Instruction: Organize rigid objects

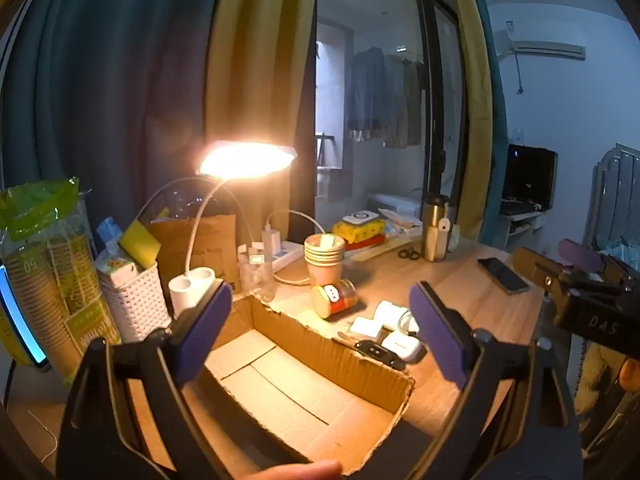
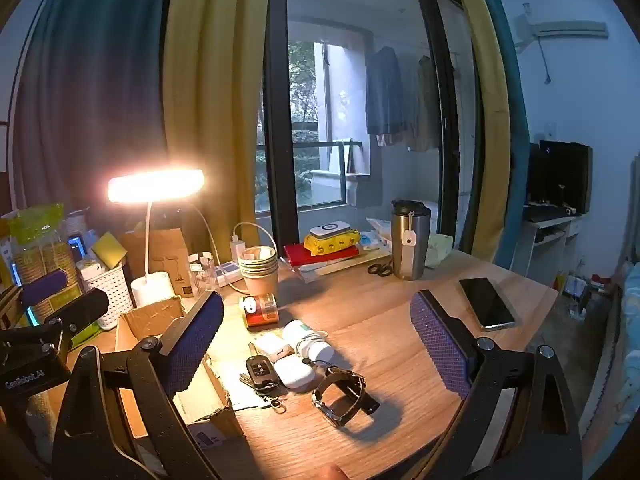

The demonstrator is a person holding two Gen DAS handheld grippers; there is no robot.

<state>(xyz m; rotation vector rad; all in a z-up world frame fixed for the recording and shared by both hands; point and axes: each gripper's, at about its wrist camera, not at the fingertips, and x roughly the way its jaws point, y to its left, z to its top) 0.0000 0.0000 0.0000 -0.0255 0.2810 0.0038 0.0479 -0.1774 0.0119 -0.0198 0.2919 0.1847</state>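
An open, empty cardboard box (image 1: 280,392) sits on the wooden desk, and my left gripper (image 1: 324,332) hovers over it, open with nothing between its fingers. Right of the box (image 2: 154,316) lies a cluster of small items: a black car key (image 2: 262,374), a white earbud case (image 2: 294,372), a wristwatch (image 2: 342,394), a white bottle (image 2: 308,340), a white charger (image 2: 272,346) and a red can (image 2: 260,310) on its side. My right gripper (image 2: 318,344) stands open above that cluster, holding nothing. A black phone (image 2: 486,302) lies farther right.
A lit desk lamp (image 2: 156,186) stands behind the box. Stacked paper cups (image 2: 260,266), a steel tumbler (image 2: 408,240), scissors (image 2: 380,269), books (image 2: 320,256), a power strip (image 2: 228,272) and a white basket (image 1: 134,300) line the back of the desk. The desk's right edge lies just past the phone.
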